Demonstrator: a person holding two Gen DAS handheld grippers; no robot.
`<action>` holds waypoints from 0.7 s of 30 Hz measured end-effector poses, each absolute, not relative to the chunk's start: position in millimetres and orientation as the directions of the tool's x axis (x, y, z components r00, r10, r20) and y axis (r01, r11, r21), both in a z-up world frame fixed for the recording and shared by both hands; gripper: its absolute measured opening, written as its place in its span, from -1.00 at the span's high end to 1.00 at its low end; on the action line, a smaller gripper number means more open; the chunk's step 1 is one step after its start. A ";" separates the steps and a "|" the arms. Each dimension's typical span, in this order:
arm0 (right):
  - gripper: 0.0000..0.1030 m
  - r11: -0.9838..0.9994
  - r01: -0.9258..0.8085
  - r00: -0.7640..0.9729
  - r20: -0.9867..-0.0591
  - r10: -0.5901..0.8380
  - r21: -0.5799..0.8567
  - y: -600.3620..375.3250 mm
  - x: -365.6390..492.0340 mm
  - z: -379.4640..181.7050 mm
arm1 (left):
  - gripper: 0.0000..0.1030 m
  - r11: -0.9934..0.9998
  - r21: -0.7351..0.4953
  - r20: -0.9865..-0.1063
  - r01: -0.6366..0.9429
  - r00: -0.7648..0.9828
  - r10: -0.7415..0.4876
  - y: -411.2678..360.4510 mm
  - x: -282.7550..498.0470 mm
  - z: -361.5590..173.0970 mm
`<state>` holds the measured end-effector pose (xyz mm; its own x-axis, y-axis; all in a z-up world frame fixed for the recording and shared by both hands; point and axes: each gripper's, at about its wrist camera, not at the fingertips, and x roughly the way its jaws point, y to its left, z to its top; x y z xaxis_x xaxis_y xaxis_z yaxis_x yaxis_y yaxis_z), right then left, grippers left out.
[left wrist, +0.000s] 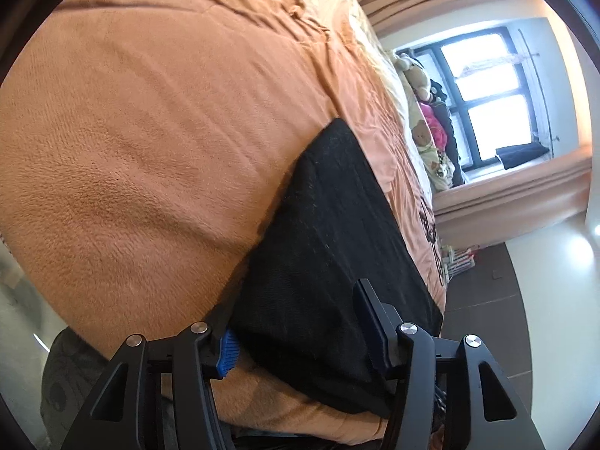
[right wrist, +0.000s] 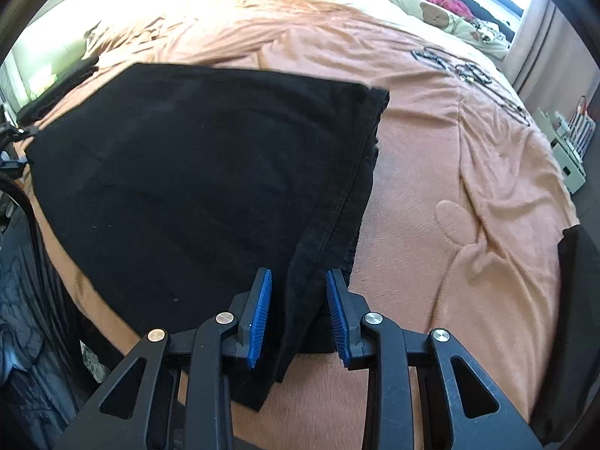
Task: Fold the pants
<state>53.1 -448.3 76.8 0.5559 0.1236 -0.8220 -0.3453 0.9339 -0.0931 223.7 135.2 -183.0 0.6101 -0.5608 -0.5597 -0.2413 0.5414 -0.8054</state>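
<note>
Black pants (right wrist: 180, 172) lie folded flat on an orange blanket (right wrist: 450, 157) on the bed. In the right wrist view my right gripper (right wrist: 298, 307) is open, its blue pads on either side of the pants' thick seamed edge (right wrist: 322, 247) without clamping it. In the left wrist view the pants (left wrist: 330, 247) lie between the fingers of my left gripper (left wrist: 296, 311), which is open wide; its left pad (left wrist: 227, 352) sits at the cloth's edge and the right finger (left wrist: 375, 322) rests over the fabric.
Stuffed toys and clothes (right wrist: 442, 3) are piled at the bed's far end by a window (left wrist: 491, 93). Dark items (right wrist: 56, 78) lie at the bed's left side. A rack with small items (right wrist: 573, 138) stands on the floor at the right.
</note>
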 end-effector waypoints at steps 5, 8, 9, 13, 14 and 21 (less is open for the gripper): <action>0.46 0.927 -0.367 0.602 -0.779 0.176 -0.074 -437.0 41.3 107.8 | -0.10 0.493 -0.835 -0.524 -0.246 0.631 -0.572 142.8 227.8 -187.9; 0.46 0.920 -0.390 0.601 -0.769 0.219 -0.043 -424.1 38.6 115.8 | 0.22 0.493 -0.834 -0.524 -0.248 0.634 -0.569 140.3 230.3 -185.9; 0.46 0.918 -0.395 0.599 -0.767 0.232 -0.031 -419.4 37.4 116.4 | 0.45 0.496 -0.832 -0.526 -0.247 0.632 -0.568 140.6 230.2 -185.4; 0.46 0.907 -0.422 0.592 -0.757 0.276 0.000 -394.1 34.9 115.5 | 0.71 0.479 -0.847 -0.503 -0.229 0.638 -0.584 140.2 225.5 -180.2; 0.46 0.904 -0.427 0.589 -0.757 0.282 0.004 -389.8 37.3 113.7 | 0.72 0.473 -0.852 -0.495 -0.223 0.640 -0.588 140.3 223.8 -177.3; 0.46 0.887 -0.457 0.536 -0.776 0.331 0.062 -354.6 53.8 93.1 | 0.73 0.463 -0.872 -0.443 -0.156 0.653 -0.614 137.3 223.4 -151.5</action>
<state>53.8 -354.6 93.1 0.5363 0.3308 -0.7765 -0.4574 0.8871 0.0620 223.4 137.3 -151.5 0.6534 -0.6138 -0.4431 -0.1564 0.4632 -0.8723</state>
